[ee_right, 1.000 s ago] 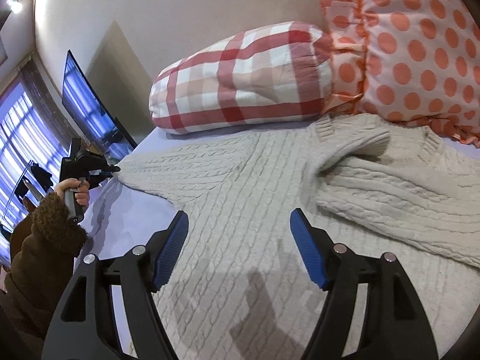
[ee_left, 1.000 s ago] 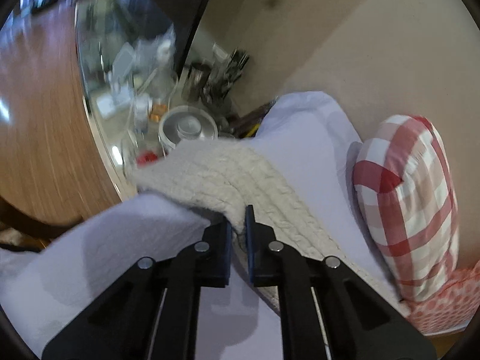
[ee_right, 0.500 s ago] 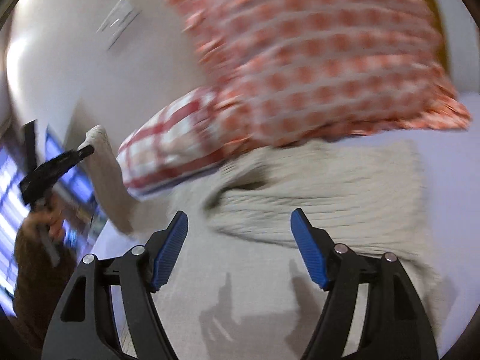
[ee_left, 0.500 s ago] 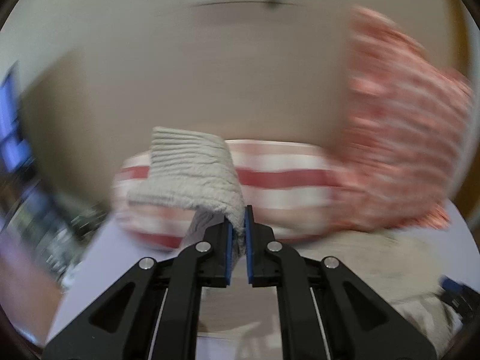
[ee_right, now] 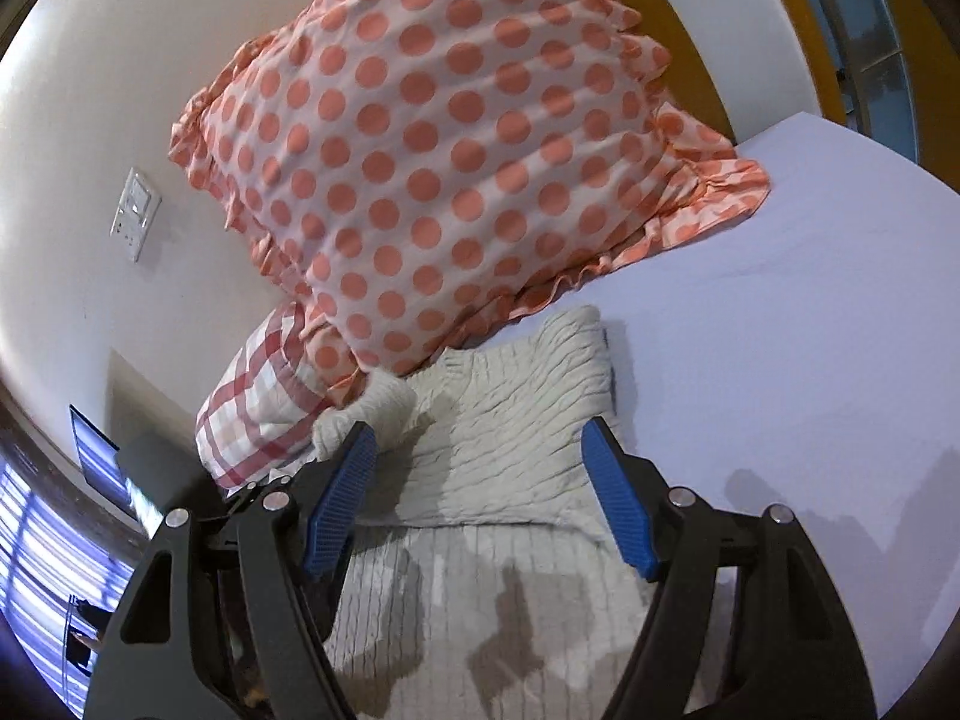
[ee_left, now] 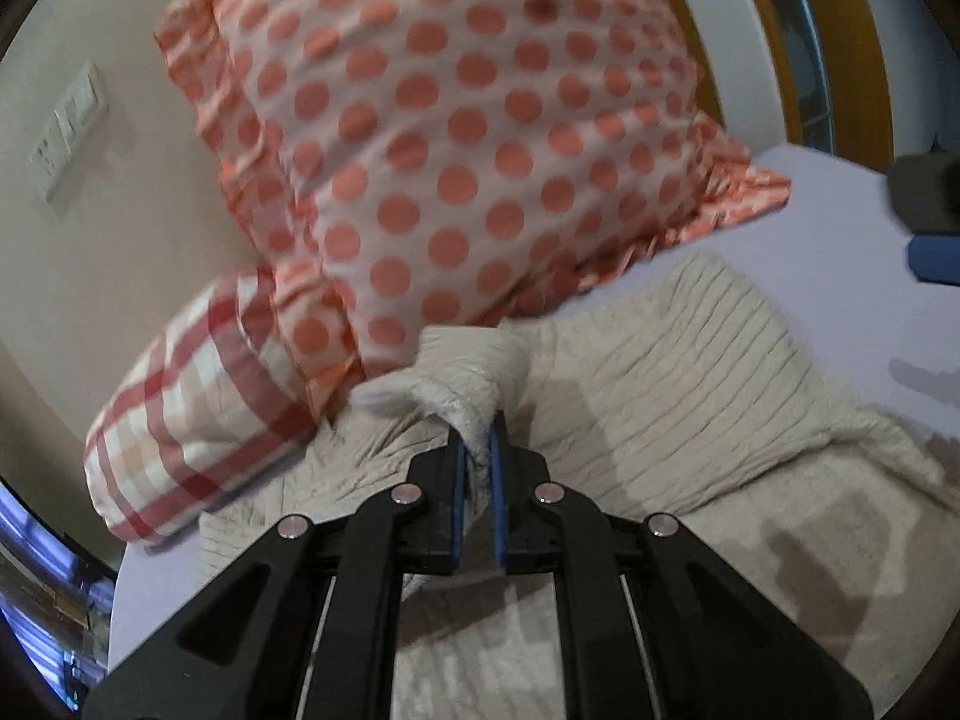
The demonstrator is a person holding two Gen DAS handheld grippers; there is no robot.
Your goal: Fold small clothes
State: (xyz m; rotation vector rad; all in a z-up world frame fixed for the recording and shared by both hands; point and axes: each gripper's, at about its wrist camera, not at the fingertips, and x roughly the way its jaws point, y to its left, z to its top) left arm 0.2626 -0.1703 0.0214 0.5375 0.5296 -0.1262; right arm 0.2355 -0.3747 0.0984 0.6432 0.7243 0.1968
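Observation:
A cream cable-knit sweater [ee_left: 672,396] lies on a pale lilac bed sheet [ee_right: 780,312]. My left gripper [ee_left: 477,438] is shut on the sweater's sleeve cuff [ee_left: 456,372] and holds it over the sweater's body, near the pillows. The sweater also shows in the right wrist view [ee_right: 516,420], with the lifted cuff [ee_right: 384,402] beside my left finger. My right gripper [ee_right: 480,450] is open and empty, held above the sweater. Its blue pad [ee_left: 936,258] shows at the right edge of the left wrist view.
A big orange polka-dot pillow [ee_right: 456,144] leans on the wall behind the sweater. A red-and-white checked pillow [ee_left: 198,414] lies to its left. A wall switch plate [ee_right: 135,213] is on the beige wall. A screen [ee_right: 99,462] stands far left.
My left gripper has carried the sleeve cuff from the far left side of the bed across onto the sweater's body. My right gripper has swung towards the pillows and stayed open.

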